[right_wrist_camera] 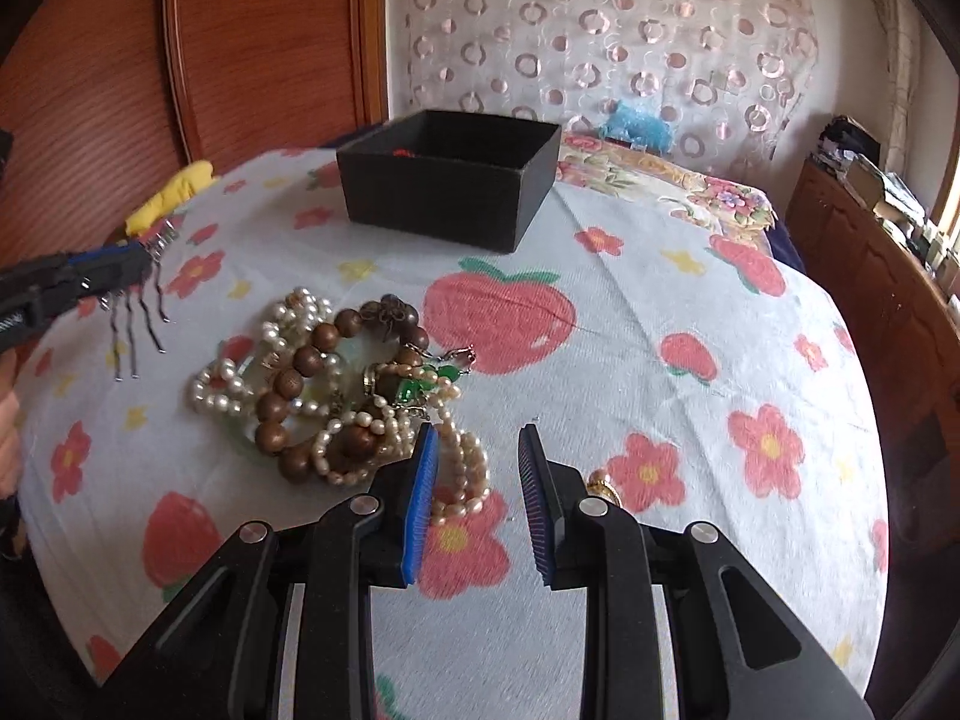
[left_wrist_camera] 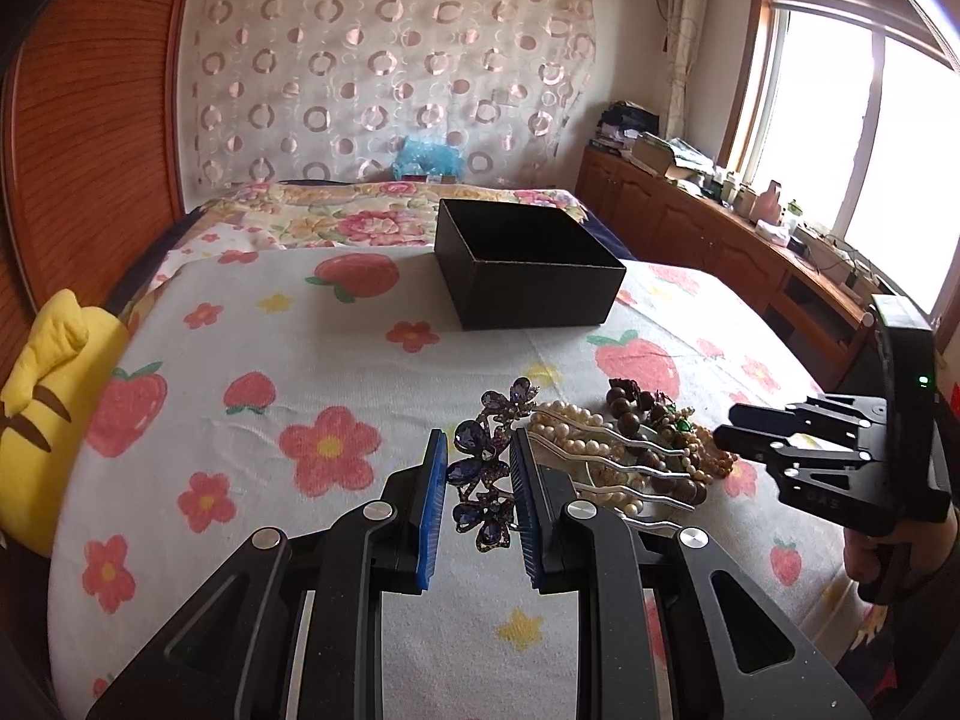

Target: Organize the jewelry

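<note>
1. Left tool (left_wrist_camera: 477,495) is pinching a purple rhinestone flower hair comb (left_wrist_camera: 486,468) with silver wavy metal prongs. In the right wrist view the comb (right_wrist_camera: 141,312) hangs from the left tool (right_wrist_camera: 129,261), lifted off the bed, prongs pointing down.
2. Right tool (right_wrist_camera: 477,504) is spread, nothing between its blue pads (right_wrist_camera: 420,498). It hovers at the near edge of the jewelry pile, with the left pad just beside a pearl loop.
3. Jewelry pile (right_wrist_camera: 336,390) lies on the strawberry-and-flower print bed cover (right_wrist_camera: 660,420): cream pearl strands (right_wrist_camera: 240,384), a brown wooden bead bracelet (right_wrist_camera: 300,372), a green stone pendant (right_wrist_camera: 414,390), all tangled together.
4. Open black square cardboard box (right_wrist_camera: 444,180) sits farther back on the bed, well apart from the pile. Something small and red shows inside; can't tell what.
5. Handling, judged: comb is light and rigid, stones possibly fragile, so grip the decorated top and leave the prongs alone; they could snag the strands.
6. Pearl strands are limp and slippery; a pinch on one loop will likely drag neighbours along. Wooden beads are bigger and grippier, easier to pinch.
7. Small gold item (right_wrist_camera: 603,489) sits beside the right tool's right finger, mostly hidden.
</note>
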Demonstrator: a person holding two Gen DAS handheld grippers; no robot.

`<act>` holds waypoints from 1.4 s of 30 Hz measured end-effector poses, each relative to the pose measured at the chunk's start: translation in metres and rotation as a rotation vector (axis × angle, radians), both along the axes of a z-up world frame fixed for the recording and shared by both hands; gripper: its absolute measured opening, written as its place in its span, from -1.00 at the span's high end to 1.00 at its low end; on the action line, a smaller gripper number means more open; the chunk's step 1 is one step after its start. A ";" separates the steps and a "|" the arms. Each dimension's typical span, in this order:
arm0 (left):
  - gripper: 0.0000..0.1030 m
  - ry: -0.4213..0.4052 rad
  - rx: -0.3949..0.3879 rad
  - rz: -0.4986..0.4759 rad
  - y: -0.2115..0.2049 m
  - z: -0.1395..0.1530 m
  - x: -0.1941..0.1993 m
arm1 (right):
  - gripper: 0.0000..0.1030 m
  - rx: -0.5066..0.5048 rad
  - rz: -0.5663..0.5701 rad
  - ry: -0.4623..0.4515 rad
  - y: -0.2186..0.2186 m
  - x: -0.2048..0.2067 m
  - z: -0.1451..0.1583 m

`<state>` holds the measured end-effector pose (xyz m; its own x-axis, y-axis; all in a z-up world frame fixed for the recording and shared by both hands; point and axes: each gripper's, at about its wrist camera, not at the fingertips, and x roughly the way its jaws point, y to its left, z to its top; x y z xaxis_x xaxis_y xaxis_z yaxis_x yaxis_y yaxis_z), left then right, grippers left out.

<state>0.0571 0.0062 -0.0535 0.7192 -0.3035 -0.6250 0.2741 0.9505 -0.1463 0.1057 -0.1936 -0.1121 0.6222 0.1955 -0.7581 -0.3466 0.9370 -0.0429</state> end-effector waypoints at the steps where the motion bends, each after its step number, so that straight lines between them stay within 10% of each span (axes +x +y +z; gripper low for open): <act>1: 0.62 -0.002 0.002 -0.002 -0.001 0.000 0.000 | 0.42 -0.006 0.009 0.016 0.002 0.003 -0.003; 13: 0.62 -0.005 0.003 -0.005 -0.001 0.001 0.000 | 1.00 -0.038 0.044 0.017 -0.001 -0.004 -0.003; 22: 0.62 -0.009 0.002 -0.004 -0.002 0.003 0.000 | 0.99 -0.017 0.034 -0.053 -0.010 -0.010 0.029; 42: 0.61 -0.009 0.004 -0.009 -0.004 0.004 -0.003 | 0.82 0.007 0.039 0.034 -0.011 -0.005 -0.001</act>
